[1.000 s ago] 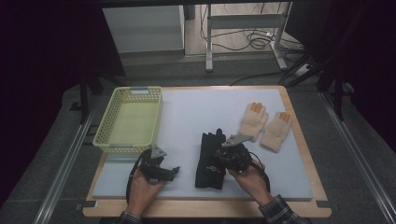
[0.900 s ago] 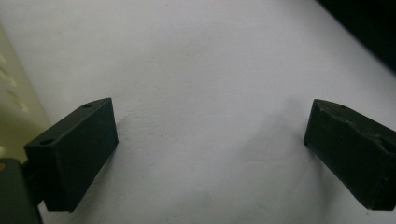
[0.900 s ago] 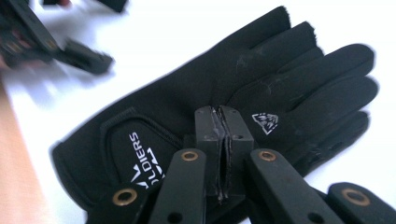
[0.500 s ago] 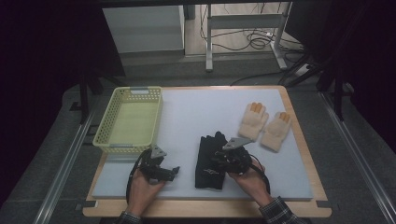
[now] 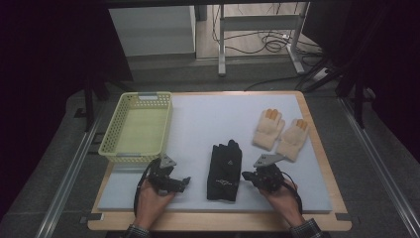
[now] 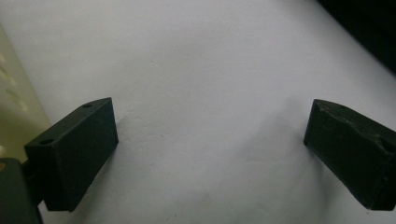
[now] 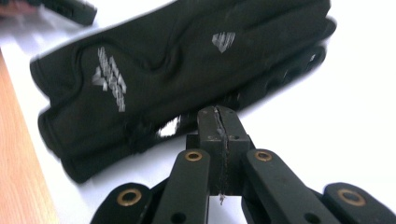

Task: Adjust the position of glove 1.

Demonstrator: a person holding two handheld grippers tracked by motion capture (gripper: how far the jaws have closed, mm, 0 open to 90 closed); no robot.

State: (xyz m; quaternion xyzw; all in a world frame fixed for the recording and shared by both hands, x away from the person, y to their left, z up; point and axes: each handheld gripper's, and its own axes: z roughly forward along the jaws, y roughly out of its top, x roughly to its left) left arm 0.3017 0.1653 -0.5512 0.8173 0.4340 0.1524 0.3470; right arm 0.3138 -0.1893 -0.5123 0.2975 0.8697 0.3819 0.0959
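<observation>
A pair of black gloves [image 5: 224, 168] lies stacked flat on the white mat, cuffs toward the person. In the right gripper view the black gloves [image 7: 177, 70] lie just beyond my right gripper [image 7: 218, 116]. Its jaws have just been closing and now meet with nothing between them. From above, the right gripper [image 5: 246, 174] rests just right of the gloves, apart from them. My left gripper [image 5: 184, 182] sits left of the gloves. The left gripper [image 6: 210, 149] stands open over bare mat.
A yellow-green basket [image 5: 111, 148] stands at the mat's left, and its wall [image 6: 9, 93] is close to my left jaw. A pair of tan gloves [image 5: 280, 131] lies at the right. The wooden table edge [image 7: 18, 163] runs near the black gloves' cuffs.
My right gripper has drawn off the black gloves to the right and toward the person. The gloves now lie uncovered. The left gripper has kept still.
</observation>
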